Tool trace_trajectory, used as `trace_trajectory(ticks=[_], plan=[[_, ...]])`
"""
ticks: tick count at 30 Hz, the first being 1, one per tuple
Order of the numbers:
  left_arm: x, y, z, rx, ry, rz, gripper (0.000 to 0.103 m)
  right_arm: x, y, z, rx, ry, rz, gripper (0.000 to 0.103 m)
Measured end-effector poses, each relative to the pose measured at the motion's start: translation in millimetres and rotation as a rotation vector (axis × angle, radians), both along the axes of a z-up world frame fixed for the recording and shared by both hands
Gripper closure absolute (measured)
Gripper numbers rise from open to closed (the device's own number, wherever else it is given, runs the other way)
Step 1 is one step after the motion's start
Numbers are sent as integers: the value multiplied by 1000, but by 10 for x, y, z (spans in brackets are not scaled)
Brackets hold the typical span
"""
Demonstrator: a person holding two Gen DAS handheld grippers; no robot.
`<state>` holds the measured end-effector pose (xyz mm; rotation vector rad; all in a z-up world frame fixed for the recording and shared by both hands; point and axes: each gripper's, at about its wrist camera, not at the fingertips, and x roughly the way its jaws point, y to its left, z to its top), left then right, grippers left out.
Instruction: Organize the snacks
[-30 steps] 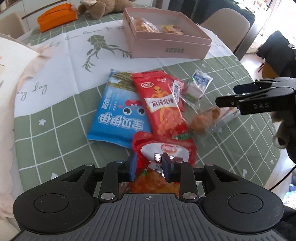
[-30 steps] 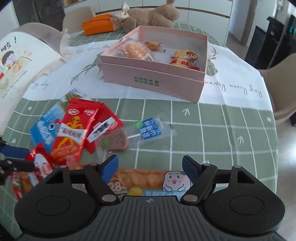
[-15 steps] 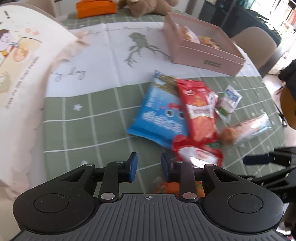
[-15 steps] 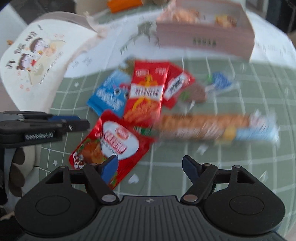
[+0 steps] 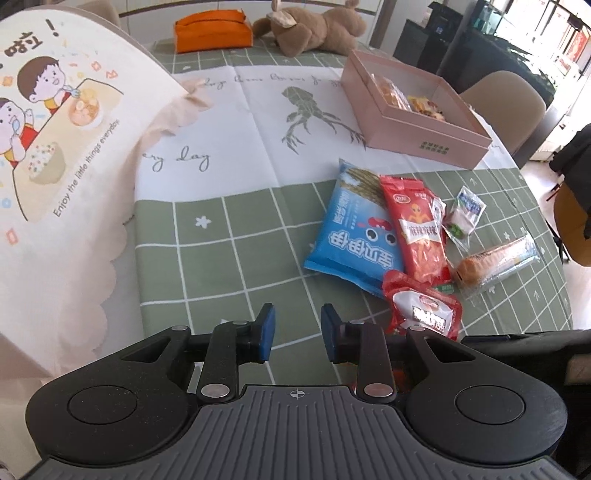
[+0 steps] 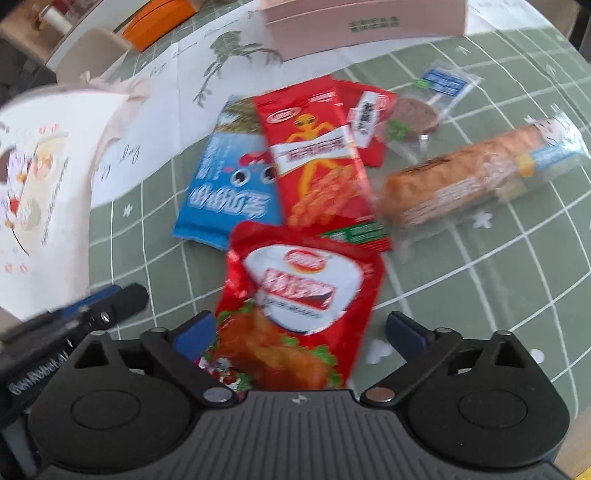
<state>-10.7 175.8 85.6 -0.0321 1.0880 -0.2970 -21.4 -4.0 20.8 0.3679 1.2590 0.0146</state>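
Right wrist view: right gripper (image 6: pixel 297 332) straddling red foil pouch with white oval label (image 6: pixel 299 295), jaws freshly spread to their widest, pads clear of the pouch on both sides. Behind it, toward 12 o'clock: blue crinkled snack bag (image 6: pixel 225 192), tall red packet with orange alien figure (image 6: pixel 314 162), clear-wrapped long pastry (image 6: pixel 476 177) at 2 o'clock. Pink rectangular cardboard box (image 6: pixel 365 26) at far 12 o'clock, already holding a few snacks. Left gripper (image 6: pixel 99 314) at 9 o'clock, well clear of the pile.

Left wrist view: left gripper (image 5: pixel 297 338) nearly closed, narrow gap, nothing between the pads, over green checked tablecloth (image 5: pixel 221 258).

Risks, judged: slippery foil sliding out of a shallow pinch; pouch edge overlapping the tall red packet, so a lift may drag a neighbour along.

Changes: a second ago right gripper over the long pastry, jaws narrower; left gripper over the red pouch, now off to the side.
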Motion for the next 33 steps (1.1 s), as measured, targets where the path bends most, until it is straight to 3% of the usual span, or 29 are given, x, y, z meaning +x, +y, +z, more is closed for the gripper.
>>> trace_trajectory(ticks=[6,12,15,21,23,25,28,33], plan=[[29,-29,-10,-29,-1,-14,73,-102,186,-12,-146,-61,144,0],[76,-141,-43,-69,7,-12,73,-203,-164,77,-178,-122,249,30],[105,-216,-78,-88,20,-3,73,-129,-473,72,-168,-115,230,31],[161,-317,-151,-92,43,27,73,67,-1017,67,-198,-152,166,31],[208,-297,-192,-103,56,58,73,129,-1109,30,-188,-165,173,26],[269,-264,-228,-127,74,111,73,162,-1127,-5,-194,-173,185,13],[390,-299,-244,-162,83,149,73,129,-1151,-28,-191,-196,205,7],[575,-639,-165,-184,76,105,73,37,-1184,-90,-199,-253,222,1]])
